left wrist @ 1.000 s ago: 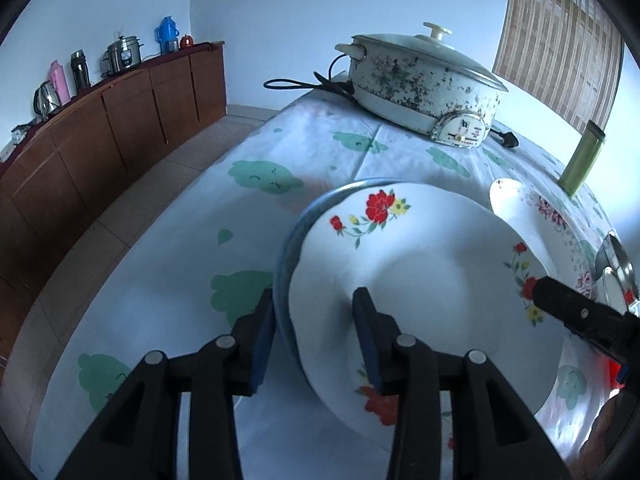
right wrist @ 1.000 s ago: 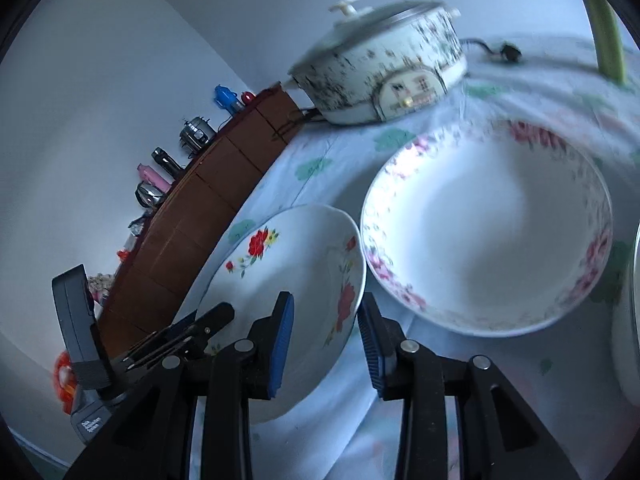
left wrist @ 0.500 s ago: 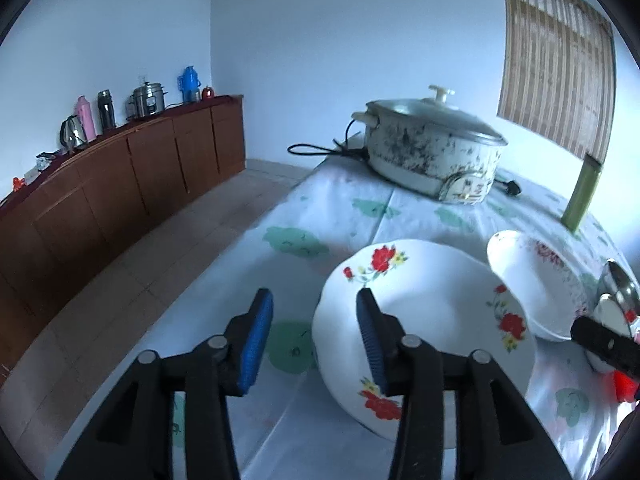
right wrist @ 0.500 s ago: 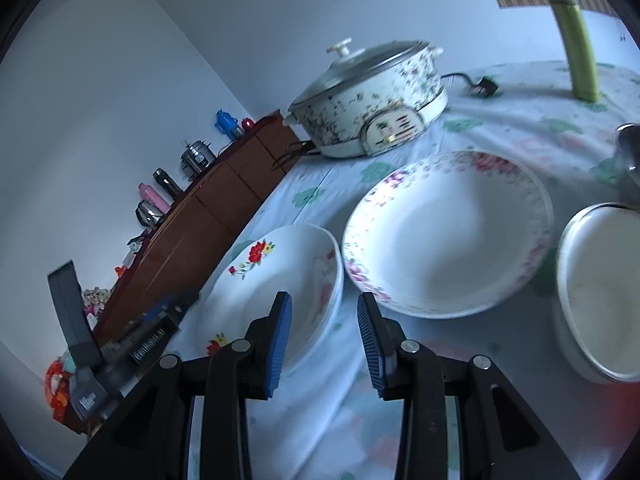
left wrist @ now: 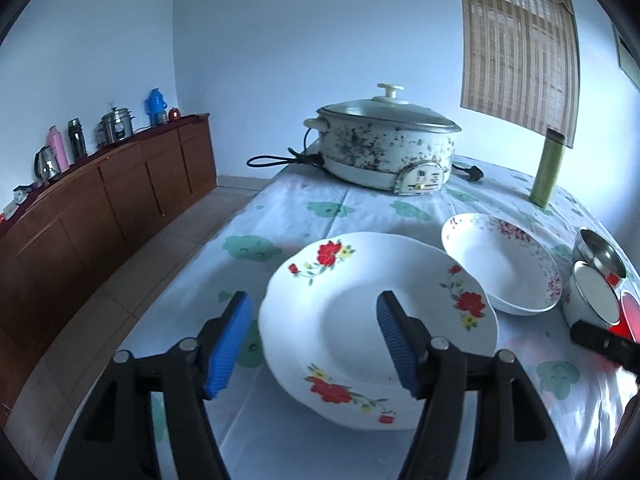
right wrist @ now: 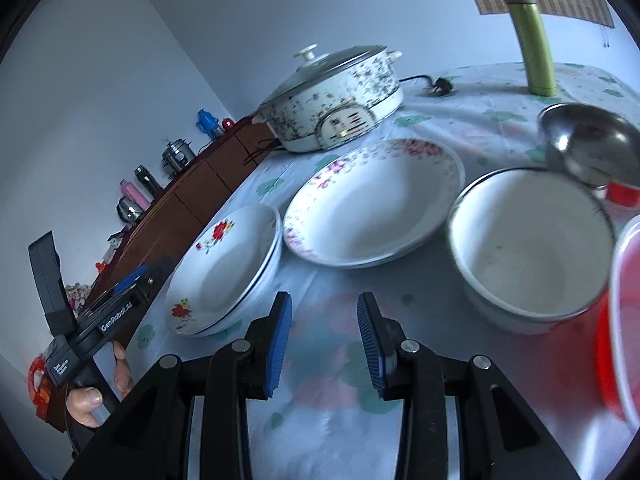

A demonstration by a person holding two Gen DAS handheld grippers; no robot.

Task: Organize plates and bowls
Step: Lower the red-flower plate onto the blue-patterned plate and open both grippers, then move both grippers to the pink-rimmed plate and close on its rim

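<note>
A white plate with red flowers [left wrist: 376, 320] lies on top of another plate [right wrist: 256, 280] near the table's left edge. My left gripper [left wrist: 312, 304] hovers just behind it. Its jaws are opening and the pads touch nothing, though the plate's near rim shows between them. A deep plate with pink flowers [right wrist: 372, 208] sits to the right. Beyond it are a white enamel bowl [right wrist: 532, 248], a steel bowl [right wrist: 592, 144] and a red bowl [right wrist: 624, 320]. My right gripper [right wrist: 324, 316] is open over bare tablecloth in front of the plates, with nothing in it.
An electric pot [left wrist: 388, 152] with a lid and a loose cord stands at the back of the table. A green flask [left wrist: 550, 168] stands at the back right. A wooden sideboard [left wrist: 100, 208] with kettles and flasks runs along the left wall. A hand [right wrist: 92, 396] holds the left gripper.
My left gripper let go of the red-flower plate, drew back and up, and its jaws widened. The plate now lies flat on the one below. My right gripper moved right, toward the bowls.
</note>
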